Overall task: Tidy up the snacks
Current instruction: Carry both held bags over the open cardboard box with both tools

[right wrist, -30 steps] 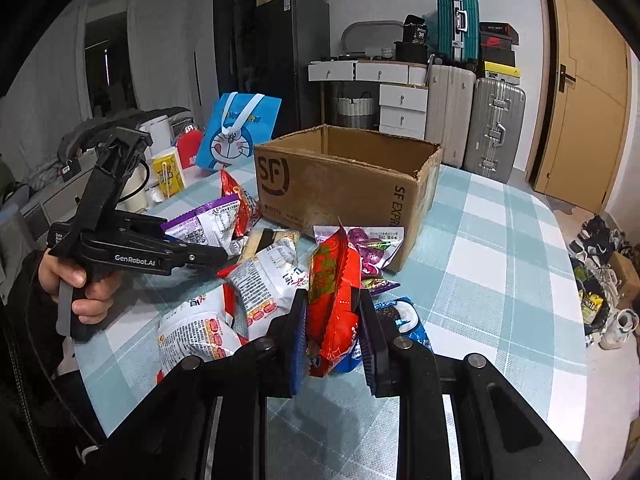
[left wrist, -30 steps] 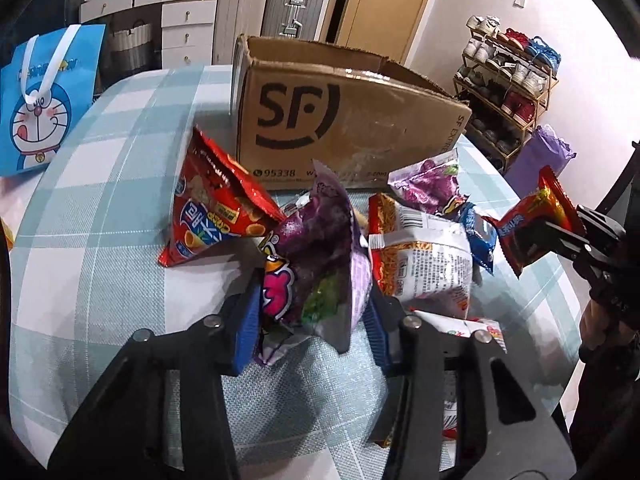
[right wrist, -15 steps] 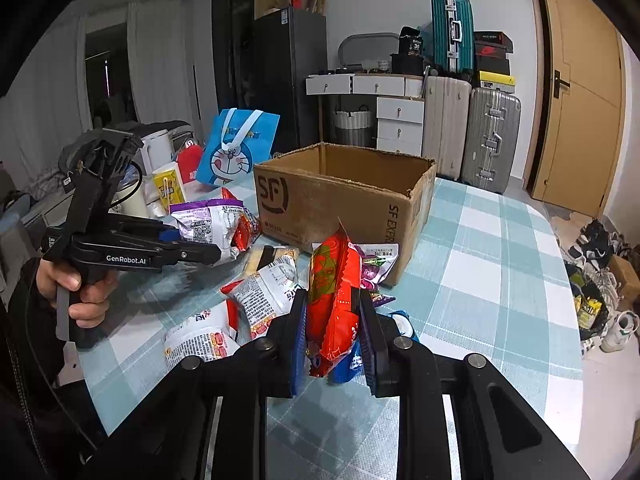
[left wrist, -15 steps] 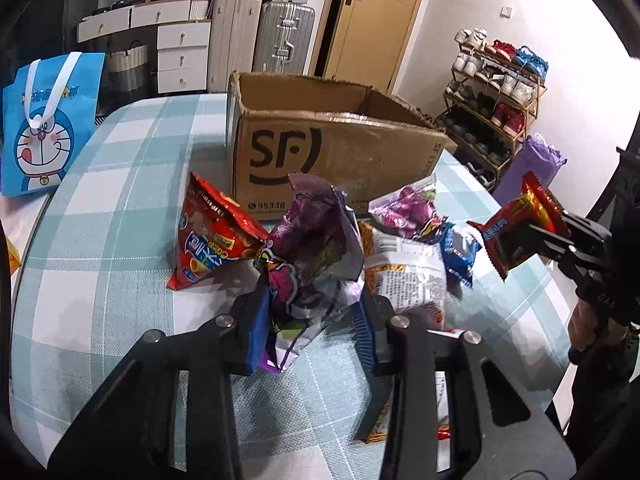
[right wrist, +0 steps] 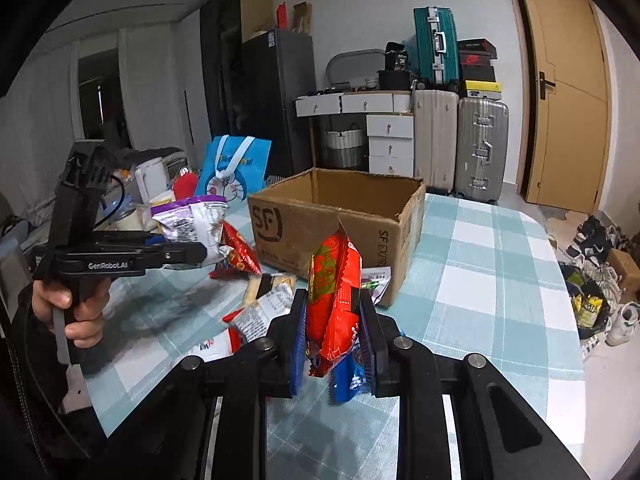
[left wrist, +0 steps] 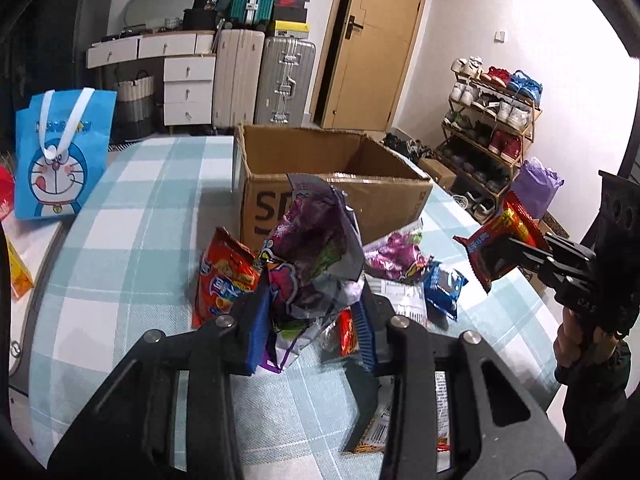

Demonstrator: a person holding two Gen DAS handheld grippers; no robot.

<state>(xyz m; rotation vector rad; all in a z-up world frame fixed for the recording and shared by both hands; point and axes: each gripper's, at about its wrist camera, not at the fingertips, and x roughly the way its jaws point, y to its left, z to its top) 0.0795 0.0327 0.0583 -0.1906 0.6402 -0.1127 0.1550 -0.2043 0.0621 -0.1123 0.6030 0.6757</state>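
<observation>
A table (left wrist: 132, 216) under a teal-and-white checked cloth carries an open cardboard box (left wrist: 332, 184). Left of the box stands a blue cartoon bag (left wrist: 60, 156); in front of the box lie an orange-red packet (left wrist: 224, 280), a purple packet (left wrist: 396, 256) and a small blue packet (left wrist: 444, 288)

Left gripper (left wrist: 312, 320): black two-finger frame with blue-lined pads (left wrist: 256, 332), jaws closed part-way onto a crumpled purple snack bag (left wrist: 316, 264), raised off the table, fingers directed forward and roughly level. Seen from the right wrist view as a pistol-grip tool marked GenRobot.AI, gripped by a bare left hand (right wrist: 70, 304) with the fingers wrapped round the handle, dark sleeve behind. Right gripper (right wrist: 334, 332): same build, jaws pinched on an upright red snack bag (right wrist: 334, 288), held aloft. From the left wrist view, right hand (left wrist: 576, 340) clasped round its handle, dark sleeve below.
</observation>
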